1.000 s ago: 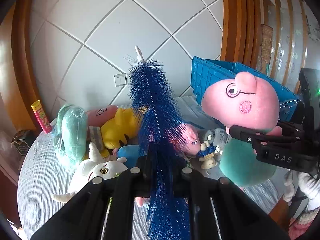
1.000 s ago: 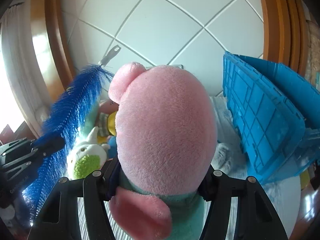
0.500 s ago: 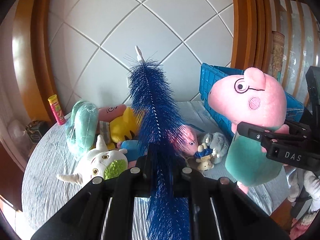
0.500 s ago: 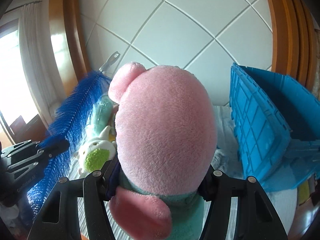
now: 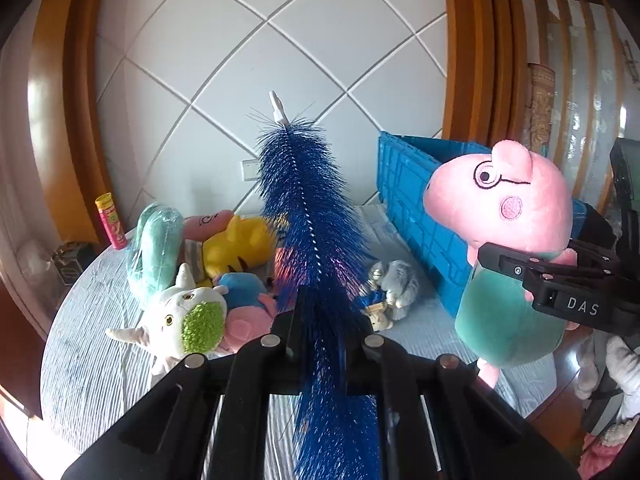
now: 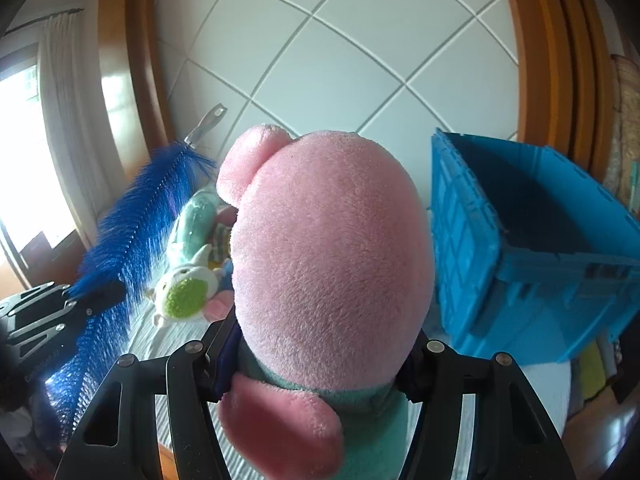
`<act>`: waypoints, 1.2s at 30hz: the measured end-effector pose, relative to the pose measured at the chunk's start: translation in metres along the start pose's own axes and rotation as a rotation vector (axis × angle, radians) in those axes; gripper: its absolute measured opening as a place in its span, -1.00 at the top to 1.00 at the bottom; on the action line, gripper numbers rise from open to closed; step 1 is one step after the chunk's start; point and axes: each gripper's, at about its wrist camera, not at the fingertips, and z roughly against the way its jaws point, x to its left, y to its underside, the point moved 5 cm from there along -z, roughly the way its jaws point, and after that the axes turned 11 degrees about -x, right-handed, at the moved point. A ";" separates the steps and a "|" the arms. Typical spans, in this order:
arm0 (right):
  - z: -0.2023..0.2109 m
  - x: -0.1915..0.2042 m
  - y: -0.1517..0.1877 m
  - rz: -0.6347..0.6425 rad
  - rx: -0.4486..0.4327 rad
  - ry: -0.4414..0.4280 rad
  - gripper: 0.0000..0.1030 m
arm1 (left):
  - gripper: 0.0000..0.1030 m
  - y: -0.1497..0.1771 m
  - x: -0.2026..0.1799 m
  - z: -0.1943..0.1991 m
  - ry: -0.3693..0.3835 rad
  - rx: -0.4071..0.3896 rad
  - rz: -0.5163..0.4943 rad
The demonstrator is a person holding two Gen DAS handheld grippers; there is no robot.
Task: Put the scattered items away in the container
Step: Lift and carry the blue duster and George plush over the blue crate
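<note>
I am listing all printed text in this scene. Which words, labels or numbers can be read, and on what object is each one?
"DAS": white letters on the black finger of the right tool, which holds the pink pig plush.
Yellow and pink tube at the table's far left: print on it, too small to read.
Dark box beside the tube: markings too blurred to read.
Blue crate: no text visible.

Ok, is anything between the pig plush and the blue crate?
Nothing visible. The pig plush, clamped in the right tool, hangs left of the blue crate, whose top is open, with only bare tablecloth between them.
</note>
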 end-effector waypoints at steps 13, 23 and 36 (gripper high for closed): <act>0.065 -0.011 0.015 -0.064 -0.019 0.215 -0.19 | 0.80 0.000 -0.033 0.018 0.188 -0.013 -0.063; 0.105 -0.012 0.016 -0.107 -0.033 0.303 -0.19 | 0.80 -0.008 -0.064 0.034 0.281 -0.030 -0.107; 0.149 -0.073 0.019 -0.130 -0.047 0.335 -0.19 | 0.80 -0.015 -0.153 0.031 0.308 -0.034 -0.135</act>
